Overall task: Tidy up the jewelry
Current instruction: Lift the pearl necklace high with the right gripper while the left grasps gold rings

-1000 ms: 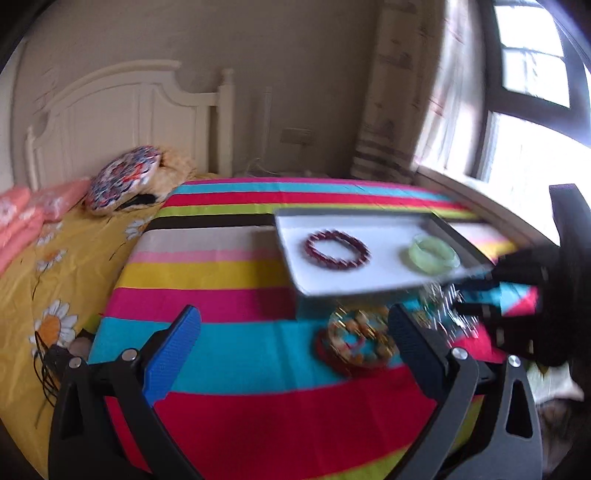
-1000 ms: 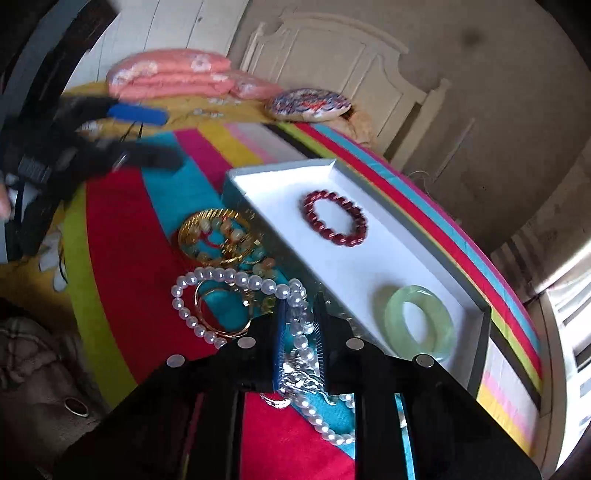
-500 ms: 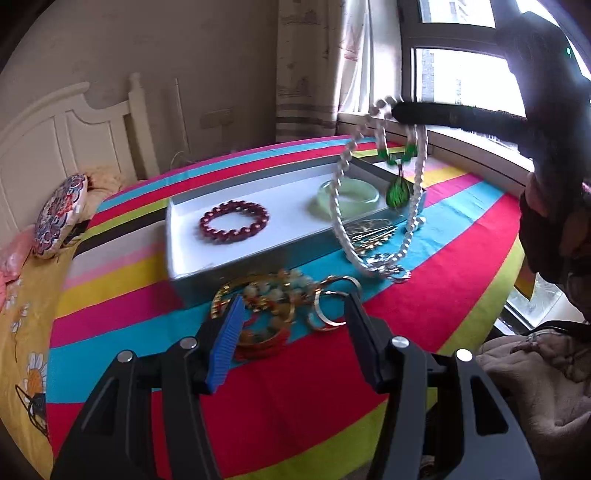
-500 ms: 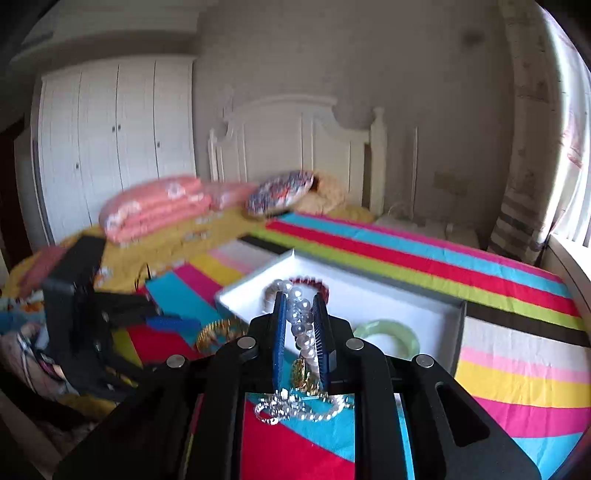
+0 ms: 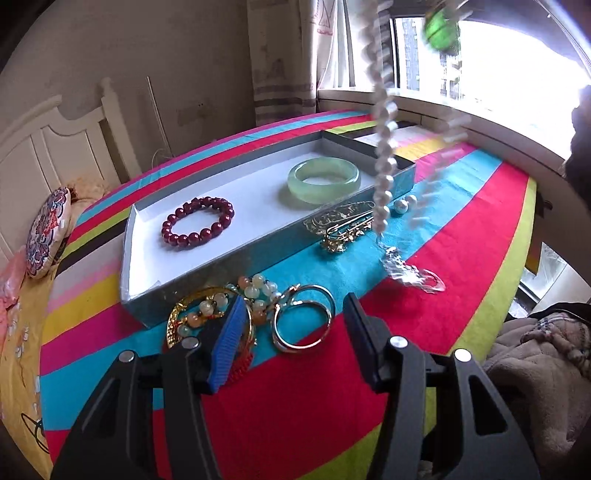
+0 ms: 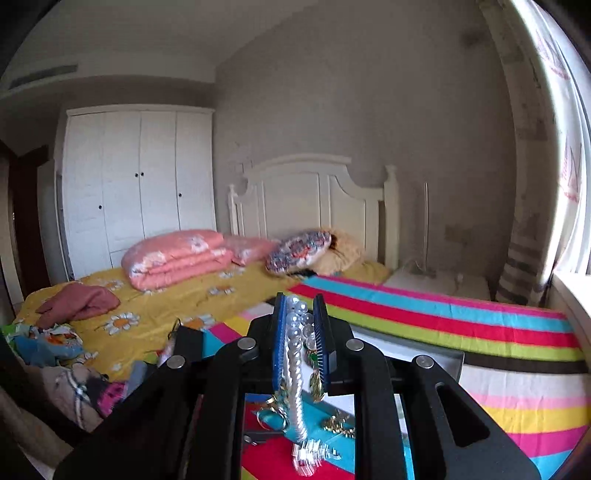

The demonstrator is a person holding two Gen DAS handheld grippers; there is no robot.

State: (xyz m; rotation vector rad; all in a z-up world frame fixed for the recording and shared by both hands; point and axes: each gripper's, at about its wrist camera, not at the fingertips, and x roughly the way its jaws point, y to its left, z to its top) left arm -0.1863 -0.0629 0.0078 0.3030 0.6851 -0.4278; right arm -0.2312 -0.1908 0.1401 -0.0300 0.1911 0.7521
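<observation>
My right gripper (image 6: pixel 300 314) is shut on a pearl necklace (image 6: pixel 295 369) and holds it high; the strand hangs down in the left wrist view (image 5: pixel 384 155) with a green pendant (image 5: pixel 441 27) at top and a silver clasp end (image 5: pixel 410 275) near the cloth. A white tray (image 5: pixel 258 192) holds a dark red bead bracelet (image 5: pixel 197 222) and a green jade bangle (image 5: pixel 323 180). My left gripper (image 5: pixel 291 332) is open, low over gold rings (image 5: pixel 303 317) and a gold beaded bangle (image 5: pixel 210 314) in front of the tray.
A gold brooch (image 5: pixel 341 227) and two loose pearls (image 5: pixel 404 205) lie by the tray's right end on the striped cloth (image 5: pixel 461 236). A window sill (image 5: pixel 498 129) runs behind. A bed with pillows (image 6: pixel 177 258) and a white wardrobe (image 6: pixel 136 177) stand beyond.
My right gripper has lifted the pearl necklace higher, so most of the strand hangs off the cloth. My left gripper has moved closer to the gold rings.
</observation>
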